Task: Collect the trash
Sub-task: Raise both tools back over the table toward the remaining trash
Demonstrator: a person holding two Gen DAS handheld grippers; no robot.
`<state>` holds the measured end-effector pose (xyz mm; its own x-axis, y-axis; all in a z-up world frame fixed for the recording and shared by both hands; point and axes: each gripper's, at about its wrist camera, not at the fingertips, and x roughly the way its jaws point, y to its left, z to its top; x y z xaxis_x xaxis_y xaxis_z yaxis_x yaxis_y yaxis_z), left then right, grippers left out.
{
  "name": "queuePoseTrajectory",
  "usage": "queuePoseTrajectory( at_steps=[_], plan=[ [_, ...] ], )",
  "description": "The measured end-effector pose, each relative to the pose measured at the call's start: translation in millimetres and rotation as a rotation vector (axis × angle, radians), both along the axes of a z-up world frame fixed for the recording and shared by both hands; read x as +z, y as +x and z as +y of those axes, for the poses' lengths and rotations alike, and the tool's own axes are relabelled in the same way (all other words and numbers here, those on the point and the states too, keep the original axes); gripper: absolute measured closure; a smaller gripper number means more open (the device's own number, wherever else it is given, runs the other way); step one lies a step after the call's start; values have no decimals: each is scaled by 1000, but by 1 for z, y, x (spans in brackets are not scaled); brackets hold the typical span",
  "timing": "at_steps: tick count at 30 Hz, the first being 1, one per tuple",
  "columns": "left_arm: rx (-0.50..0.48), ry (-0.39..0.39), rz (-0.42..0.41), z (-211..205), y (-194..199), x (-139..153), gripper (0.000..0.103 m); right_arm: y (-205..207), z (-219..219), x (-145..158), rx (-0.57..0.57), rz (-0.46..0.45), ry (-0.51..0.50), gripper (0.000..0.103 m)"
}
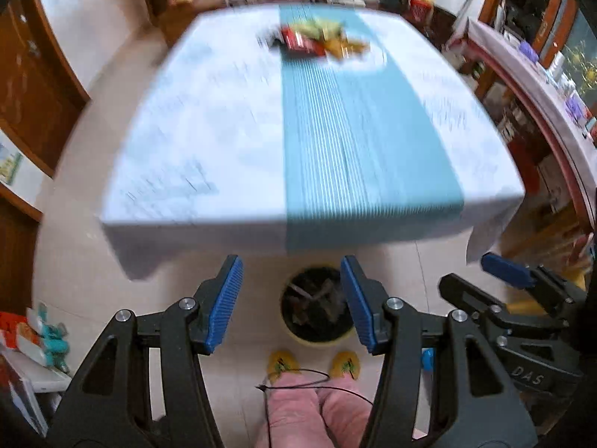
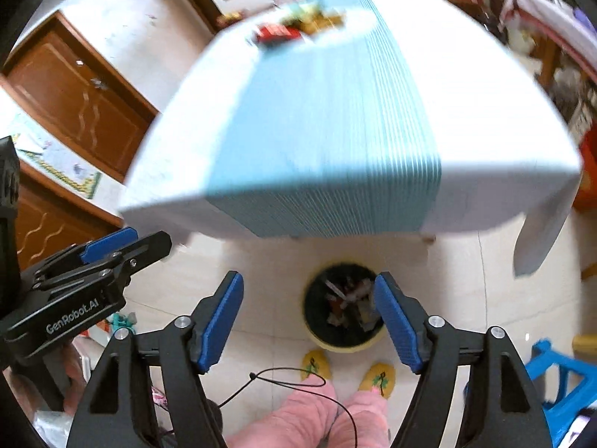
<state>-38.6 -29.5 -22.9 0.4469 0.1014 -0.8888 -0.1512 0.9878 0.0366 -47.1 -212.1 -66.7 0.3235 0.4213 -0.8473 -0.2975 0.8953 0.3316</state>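
Between pickups. Left gripper and right gripper both released, empty, above bin on floor. Trash piled at table's far end. Next: long reach across, grab wrapper.

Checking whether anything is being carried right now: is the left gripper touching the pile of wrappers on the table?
Apart. The left wrist view shows the left gripper open and empty above the floor bin, with the wrappers far across the table.
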Motion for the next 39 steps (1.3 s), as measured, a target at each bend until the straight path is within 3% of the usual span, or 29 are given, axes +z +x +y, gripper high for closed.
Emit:
queuePoseTrajectory(
  at_steps=[5, 10, 19, 23, 26, 28, 31, 39],
  plan=[
    [29, 40, -95, 4, 2, 79, 51, 9, 5, 89, 55, -147, -21, 29],
    [41, 84, -185, 8, 1, 150, 51, 14, 10, 158, 83, -266, -9, 29],
    [99, 154, -300, 11, 8, 233, 51, 35, 16, 247, 129, -448, -23, 29],
    [148, 132, -332, 33, 22, 261, 51, 51, 13, 274, 133, -505, -32, 29],
    [161, 178, -366, 49, 36, 283, 51, 68, 13, 288, 120, -516, -44, 29],
    [144, 215, -377, 59, 51, 295, 51, 84, 15, 293, 109, -516, -48, 29],
    [102, 206, -393, 75, 78, 309, 51, 109, 21, 296, 91, -512, -60, 29],
    [-8, 217, -389, 112, 193, 298, 51, 205, 66, 302, 6, -505, -109, 32]
  ],
)
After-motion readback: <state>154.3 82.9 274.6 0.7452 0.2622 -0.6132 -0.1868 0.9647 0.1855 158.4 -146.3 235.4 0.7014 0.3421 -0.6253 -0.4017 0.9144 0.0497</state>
